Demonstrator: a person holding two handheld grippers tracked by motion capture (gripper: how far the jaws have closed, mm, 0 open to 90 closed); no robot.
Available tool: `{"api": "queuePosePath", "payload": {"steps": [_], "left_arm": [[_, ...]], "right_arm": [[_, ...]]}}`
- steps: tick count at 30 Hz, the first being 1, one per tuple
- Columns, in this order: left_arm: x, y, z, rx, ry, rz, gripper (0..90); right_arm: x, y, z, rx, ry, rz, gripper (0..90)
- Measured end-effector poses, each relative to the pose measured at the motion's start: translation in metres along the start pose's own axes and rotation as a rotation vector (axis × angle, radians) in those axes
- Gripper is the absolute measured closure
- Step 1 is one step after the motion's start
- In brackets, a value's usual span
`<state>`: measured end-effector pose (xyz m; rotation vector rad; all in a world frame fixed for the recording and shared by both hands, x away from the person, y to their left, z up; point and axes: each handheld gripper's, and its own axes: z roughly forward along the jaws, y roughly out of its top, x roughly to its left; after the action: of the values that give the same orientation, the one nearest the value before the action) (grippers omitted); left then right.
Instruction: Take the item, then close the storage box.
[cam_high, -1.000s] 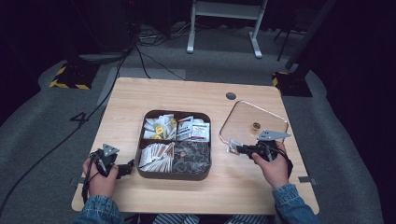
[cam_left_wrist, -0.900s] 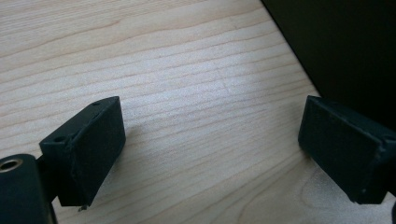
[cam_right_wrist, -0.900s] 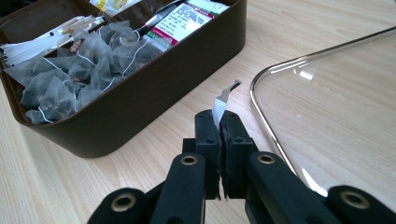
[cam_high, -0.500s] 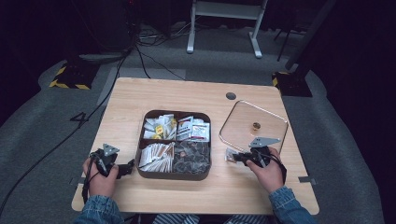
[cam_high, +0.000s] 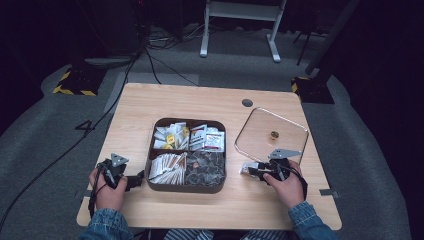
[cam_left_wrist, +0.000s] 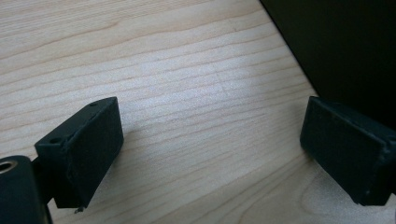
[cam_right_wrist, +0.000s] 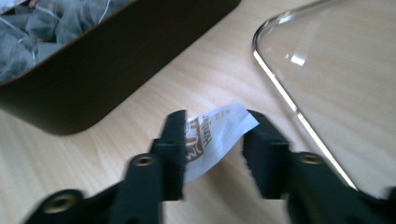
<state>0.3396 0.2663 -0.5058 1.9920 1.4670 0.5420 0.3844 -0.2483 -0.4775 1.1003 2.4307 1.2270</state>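
Here we see right gripper (cam_right_wrist: 212, 140) jaws just opened, white sachet (cam_right_wrist: 217, 135) lying loose between them on table (cam_high: 240, 200) beside glass lid (cam_right_wrist: 336, 84) (sachet print partly hidden). Left gripper (cam_left_wrist: 210, 158) jaws apart, nothing between, beside dark tray (cam_high: 186, 186).

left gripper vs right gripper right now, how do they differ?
The left gripper has nothing between its jaws and sits by the dark tray's left wall; the right gripper has a white sachet between its jaws, which have just been opening, and sits between the tray and the glass lid. Both are low over the wooden table, jaws apart.
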Motion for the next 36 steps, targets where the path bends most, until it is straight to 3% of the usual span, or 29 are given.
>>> {"api": "queuePosePath", "payload": {"steps": [5,10,22,30,36], "left_arm": [[0.0,0.0,0.0,0.0,0.001,0.0,6.6],[0.0,0.0,0.0,0.0,0.001,0.0,6.6],[0.0,0.0,0.0,0.0,0.001,0.0,6.6],[0.0,0.0,0.0,0.0,0.001,0.0,6.6],[-0.001,0.0,-0.001,0.0,0.005,0.002,7.0]], "right_arm": [[-0.001,0.004,-0.006,-0.046,-0.065,-0.039,47.2],[-0.004,0.008,-0.015,-0.081,-0.085,-0.044,46.8],[-0.003,0.023,-0.034,-0.138,-0.077,-0.044,46.7],[0.007,0.03,-0.04,-0.158,-0.044,-0.075,46.7],[0.009,0.037,-0.044,-0.172,-0.046,-0.09,46.0]]}}
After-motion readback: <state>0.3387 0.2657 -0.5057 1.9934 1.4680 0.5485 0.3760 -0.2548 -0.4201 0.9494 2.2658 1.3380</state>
